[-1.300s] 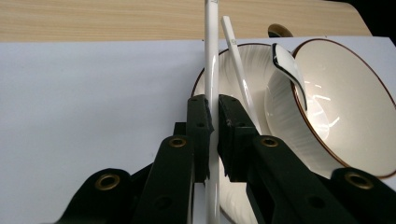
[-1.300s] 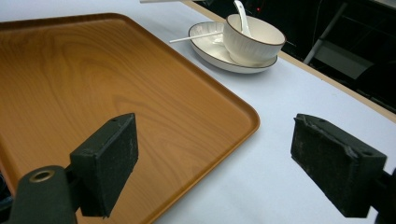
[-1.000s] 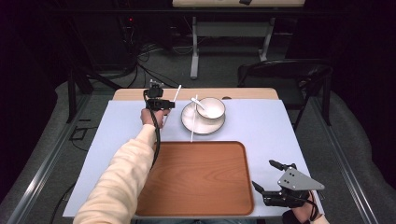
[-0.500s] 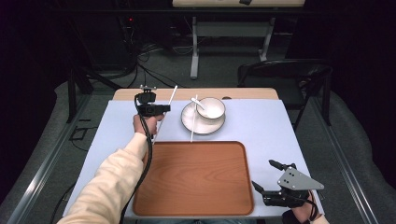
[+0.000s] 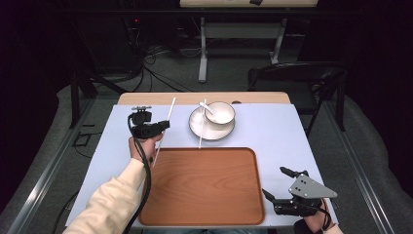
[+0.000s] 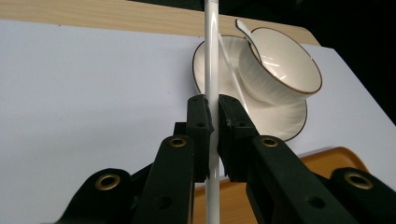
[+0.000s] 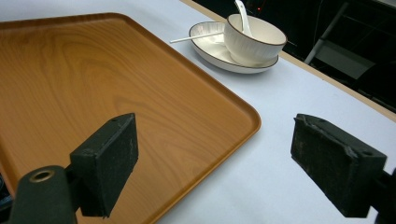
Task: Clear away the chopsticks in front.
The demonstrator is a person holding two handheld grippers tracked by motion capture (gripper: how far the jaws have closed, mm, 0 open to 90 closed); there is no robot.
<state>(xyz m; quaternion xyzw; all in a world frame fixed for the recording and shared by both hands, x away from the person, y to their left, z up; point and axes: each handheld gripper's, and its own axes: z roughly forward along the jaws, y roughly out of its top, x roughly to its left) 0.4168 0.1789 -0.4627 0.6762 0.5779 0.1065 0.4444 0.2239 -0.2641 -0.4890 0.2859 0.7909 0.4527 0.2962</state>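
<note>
My left gripper [image 5: 164, 125] [image 6: 212, 112] is shut on a long white chopstick [image 5: 171, 108] [image 6: 211, 46], held just off the tray's far left corner and pointing away over the mat. A second white chopstick [image 5: 200, 131] [image 7: 196, 37] rests across the white plate [image 5: 197, 127] [image 6: 280, 123] [image 7: 210, 46]. On that plate stands a white bowl [image 5: 220, 113] [image 6: 280, 65] [image 7: 254, 39] with a white spoon [image 5: 207, 108] [image 7: 240, 11] in it. My right gripper [image 5: 273, 181] [image 7: 233, 154] is open at the near right corner of the wooden tray [image 5: 202, 185] [image 7: 93, 84], nothing between its jaws.
A pale blue mat [image 5: 272, 131] covers the table, with a strip of wooden tabletop [image 5: 146, 99] at the far edge. A dark chair [image 5: 297, 78] stands behind the table at the right, and cables [image 5: 160, 68] lie on the floor beyond.
The left gripper has drawn back toward the person and a little left, carrying the chopstick with it. The right gripper has stayed put.
</note>
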